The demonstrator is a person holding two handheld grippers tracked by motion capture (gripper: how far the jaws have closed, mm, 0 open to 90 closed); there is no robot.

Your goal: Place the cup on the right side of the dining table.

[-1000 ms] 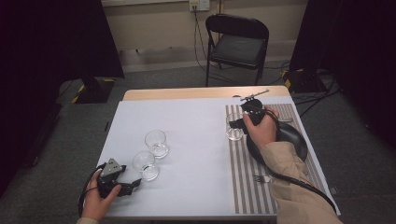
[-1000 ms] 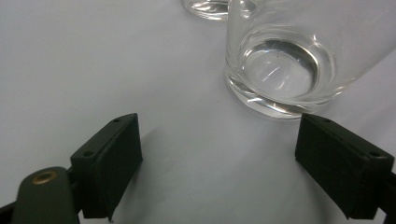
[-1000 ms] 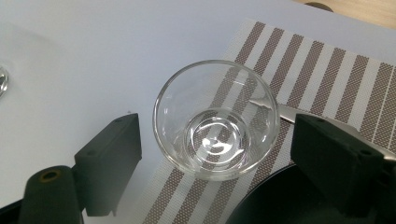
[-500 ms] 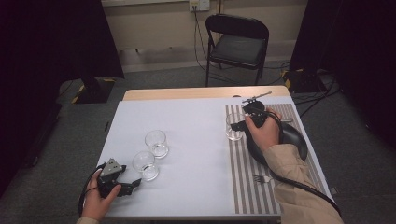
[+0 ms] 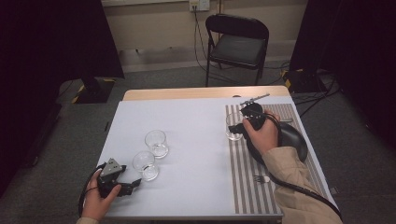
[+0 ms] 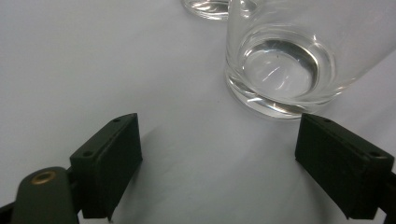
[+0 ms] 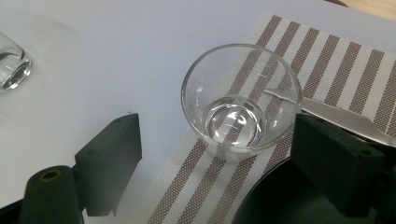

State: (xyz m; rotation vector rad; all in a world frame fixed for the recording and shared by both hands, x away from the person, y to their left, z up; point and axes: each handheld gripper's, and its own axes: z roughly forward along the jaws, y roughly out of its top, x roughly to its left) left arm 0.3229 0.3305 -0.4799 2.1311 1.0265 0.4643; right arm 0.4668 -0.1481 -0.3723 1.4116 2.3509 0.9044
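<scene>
Three clear empty glasses stand on the white table [image 5: 196,116]. One glass [image 5: 233,127] [image 7: 240,100] sits on the left edge of a striped placemat [image 5: 247,177] [image 7: 327,51]. My right gripper [image 5: 239,125] [image 7: 215,140] is open just behind it, jaws spread wider than the glass and not touching it. Two more glasses [image 5: 156,143] [image 5: 145,164] stand at the front left. My left gripper [image 5: 132,184] [image 6: 215,140] rests open near the table's front edge. The nearer glass [image 6: 280,70] stands just ahead of its right jaw.
A black plate [image 5: 292,137] [image 7: 280,200] lies on the placemat under my right hand, with a knife [image 7: 345,116] beside it and a fork [image 5: 260,178] nearer the front. A folding chair [image 5: 238,44] stands beyond the table's far edge.
The right gripper has dipped very slightly by the glass on the placemat. The left gripper and the glasses have stayed where they were.
</scene>
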